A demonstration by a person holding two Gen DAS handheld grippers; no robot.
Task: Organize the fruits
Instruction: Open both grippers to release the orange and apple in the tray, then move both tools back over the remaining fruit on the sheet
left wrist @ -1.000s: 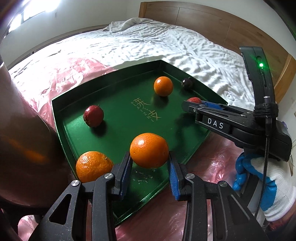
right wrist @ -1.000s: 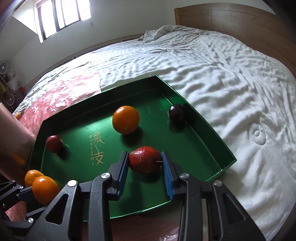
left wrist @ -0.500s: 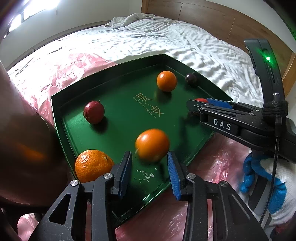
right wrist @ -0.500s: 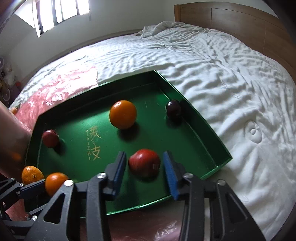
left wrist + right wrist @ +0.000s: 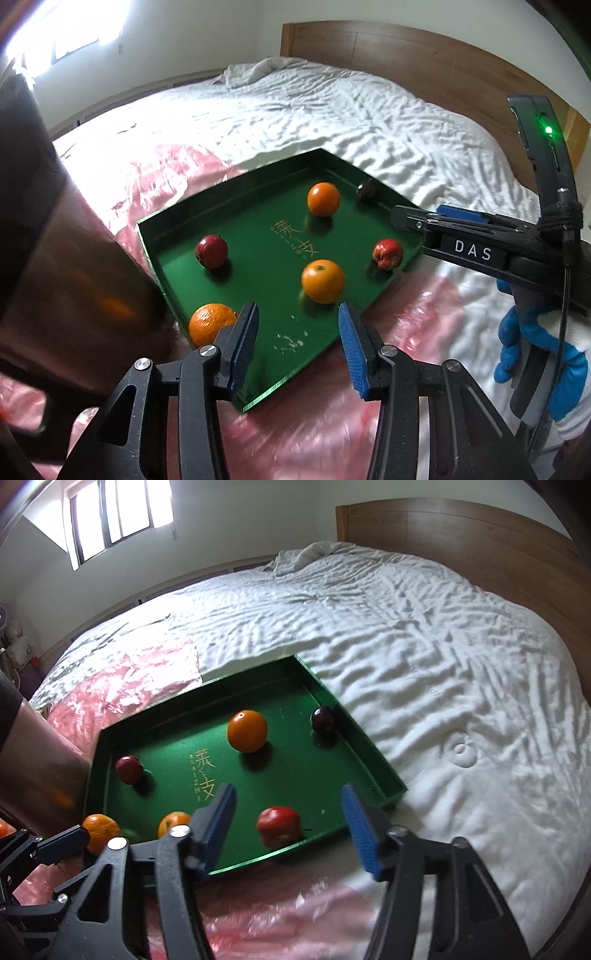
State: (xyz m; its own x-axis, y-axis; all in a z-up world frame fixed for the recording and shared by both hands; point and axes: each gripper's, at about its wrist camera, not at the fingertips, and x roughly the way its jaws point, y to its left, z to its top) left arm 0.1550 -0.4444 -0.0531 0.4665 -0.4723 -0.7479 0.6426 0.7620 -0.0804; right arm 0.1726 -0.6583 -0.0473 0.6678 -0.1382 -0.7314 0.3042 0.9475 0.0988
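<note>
Green tray point(image 5: 373, 771) holding fruit, both grippers' jaws opening, seemingly gripping nothing, bed point(image 5: 443, 627) beneath

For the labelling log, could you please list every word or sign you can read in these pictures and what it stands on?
"DAS": white letters on the side of the right gripper, seen from the left wrist.
Gold Chinese characters on the floor of the green tray: visible in both views, but I cannot read them surely.
A small line of gold Latin letters beside those characters: too small to read.
No other text shows.

Green tray point(image 5: 354, 738), gold lettering point(image 5: 205, 775)
</note>
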